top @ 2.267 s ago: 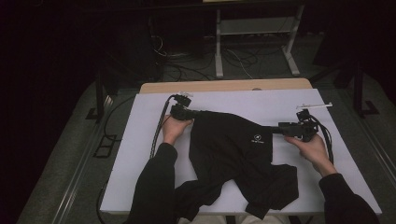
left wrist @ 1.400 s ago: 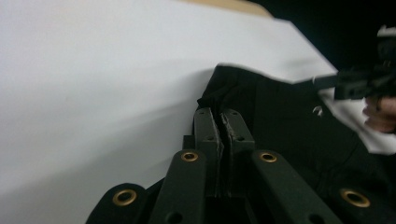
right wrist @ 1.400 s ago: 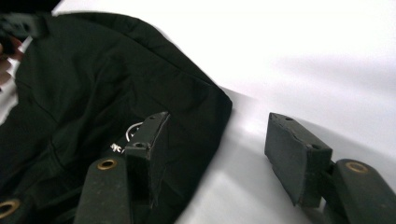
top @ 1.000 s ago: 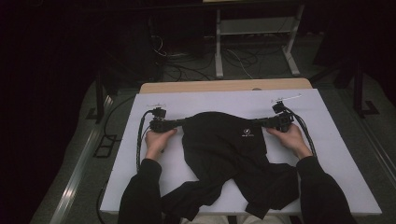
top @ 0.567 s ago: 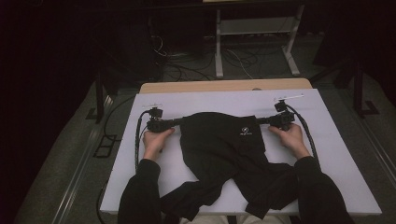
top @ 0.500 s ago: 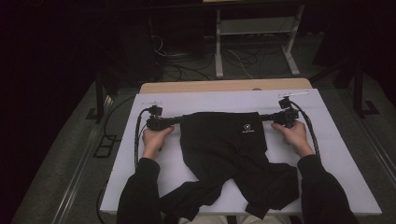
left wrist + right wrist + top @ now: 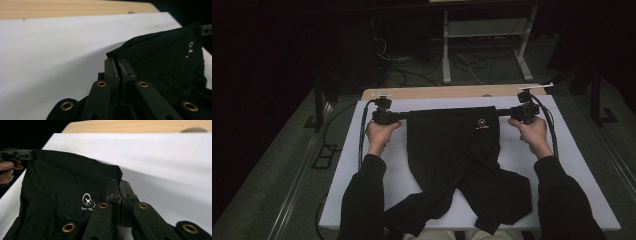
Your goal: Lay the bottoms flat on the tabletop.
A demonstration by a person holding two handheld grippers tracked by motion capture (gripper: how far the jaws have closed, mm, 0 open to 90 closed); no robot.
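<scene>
We hold the limp, light black fabric shorts [image 7: 453, 150] taut, left gripper [image 7: 401, 116] and right gripper [image 7: 506, 113] clamped on opposite waistband corners.

We're in a dim lab/test rig: white sheet [image 7: 572, 165] over a wooden table [image 7: 437, 92], cables [image 7: 412, 75] strewn on grey floor, bare metal stand [image 7: 484, 35] behind, floor rails [image 7: 294, 195] at left, black surrounds.
</scene>
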